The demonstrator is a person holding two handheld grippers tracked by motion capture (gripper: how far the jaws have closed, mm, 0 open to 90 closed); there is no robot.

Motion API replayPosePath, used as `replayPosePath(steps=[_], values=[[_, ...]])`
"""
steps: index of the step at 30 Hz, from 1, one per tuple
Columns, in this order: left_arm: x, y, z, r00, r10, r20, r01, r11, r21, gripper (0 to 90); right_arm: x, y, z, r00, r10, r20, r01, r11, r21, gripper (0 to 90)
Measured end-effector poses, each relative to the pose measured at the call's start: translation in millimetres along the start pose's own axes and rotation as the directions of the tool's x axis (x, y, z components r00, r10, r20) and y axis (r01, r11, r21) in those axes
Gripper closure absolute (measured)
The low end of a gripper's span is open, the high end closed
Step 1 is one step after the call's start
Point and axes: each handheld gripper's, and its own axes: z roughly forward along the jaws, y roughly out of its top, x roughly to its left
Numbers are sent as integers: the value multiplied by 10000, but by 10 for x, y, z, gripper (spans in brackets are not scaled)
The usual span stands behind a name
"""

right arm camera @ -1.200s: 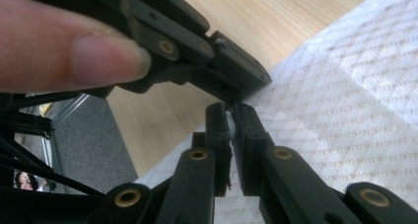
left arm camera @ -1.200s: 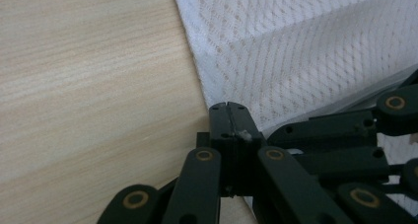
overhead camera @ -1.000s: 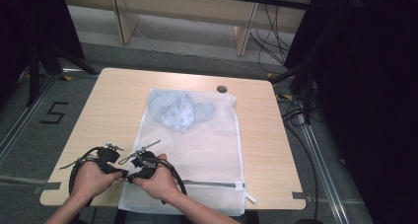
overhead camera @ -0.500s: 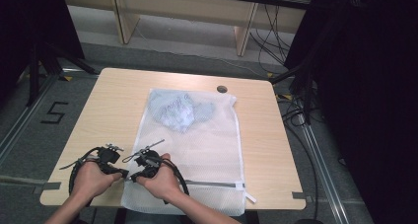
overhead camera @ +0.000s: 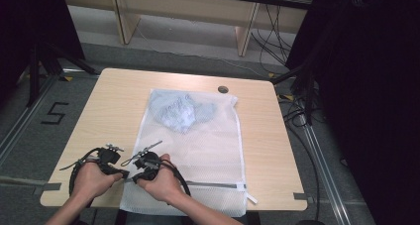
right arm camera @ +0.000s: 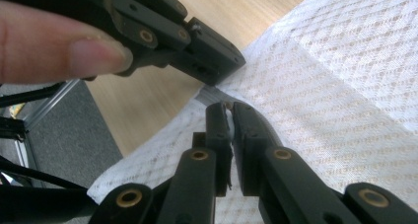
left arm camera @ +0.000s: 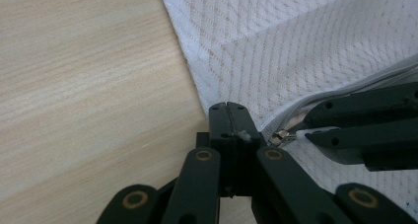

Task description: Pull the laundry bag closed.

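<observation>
A white mesh laundry bag (overhead camera: 198,150) lies flat on the wooden table (overhead camera: 114,101), with a light blue garment (overhead camera: 181,111) inside its far end. Its zipper (overhead camera: 213,184) runs along the near edge. Both grippers meet at the bag's near left corner. My left gripper (overhead camera: 124,174) (left arm camera: 229,108) is shut on the bag's corner edge (left arm camera: 197,81). My right gripper (overhead camera: 134,178) (right arm camera: 226,110) is shut on the zipper pull (left arm camera: 282,136), just right of the left gripper's tips. In the right gripper view the left gripper (right arm camera: 217,76) and a thumb (right arm camera: 59,51) cross the top.
A round cable hole (overhead camera: 223,89) sits in the table near the bag's far right corner. Bare tabletop extends left of the bag. Dark curtains, cables and a tripod leg (overhead camera: 44,61) surround the table on the floor.
</observation>
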Motion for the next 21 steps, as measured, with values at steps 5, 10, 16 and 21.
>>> replayPosePath(steps=[5,10,16,21], values=[[-15,-4,5,9993,-369,110,369,9993,-44,900,19,-7,-19,9996,-242,108,241,9997,57,871],[-7,1,1,9996,-285,83,285,9996,4,900,39,-8,-41,9992,-375,130,373,9992,171,871],[-14,-1,1,9992,-395,94,395,9992,12,900,16,-14,-67,9984,-541,137,540,9985,129,871],[-10,0,12,9990,-431,78,432,9990,-101,900,5,-25,-83,9985,-543,80,542,9984,164,871]])
